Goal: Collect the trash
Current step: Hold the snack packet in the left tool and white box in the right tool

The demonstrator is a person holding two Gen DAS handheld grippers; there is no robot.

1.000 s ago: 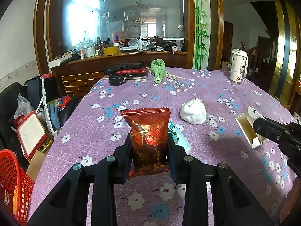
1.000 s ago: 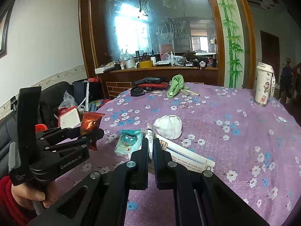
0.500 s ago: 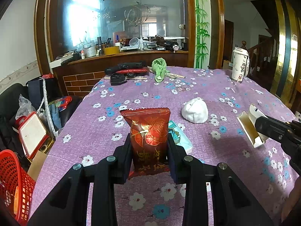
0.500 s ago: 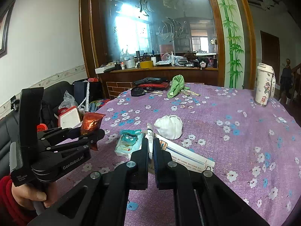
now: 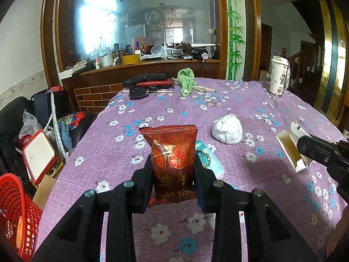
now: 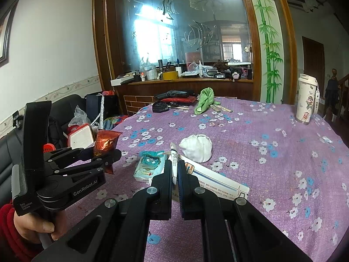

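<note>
"So both grippers were loaded at that point?"

"Yes. The left gripper (image 5: 173, 174) was clamped on the red snack packet (image 5: 171, 159), which stood upright between its fingers above the near left part of the table (image 5: 240, 104). The right gripper (image 6: 174, 174) was pinched tight on the flap of an opened white carton (image 6: 213, 181), whose long body lay flat on the purple floral cloth toward the near edge."

"And what else was left to collect?"

"A blue cartoon tissue pack (image 6: 150, 168) lay just beside the carton, and a crumpled white wad (image 6: 196, 148) sat a little farther toward the table's middle. The green cloth (image 5: 186, 81) and the tumbler (image 5: 279, 76) stood near the far edge, and they did not look like trash."

"Where would the packet go?"

"Most likely into the red basket (image 5: 17, 216), down off the near left corner of the table. Carrying it well meant keeping the squeeze even, since the foil looked slick and puffy and could have slid out of the pads. The left gripper would have needed to clear the table edge before releasing, right above the basket's mouth."

"And the carton?"

"It was held only by a thin flap, so it might have swung or torn. A slow lift, keeping it low, seemed wisest."
</note>
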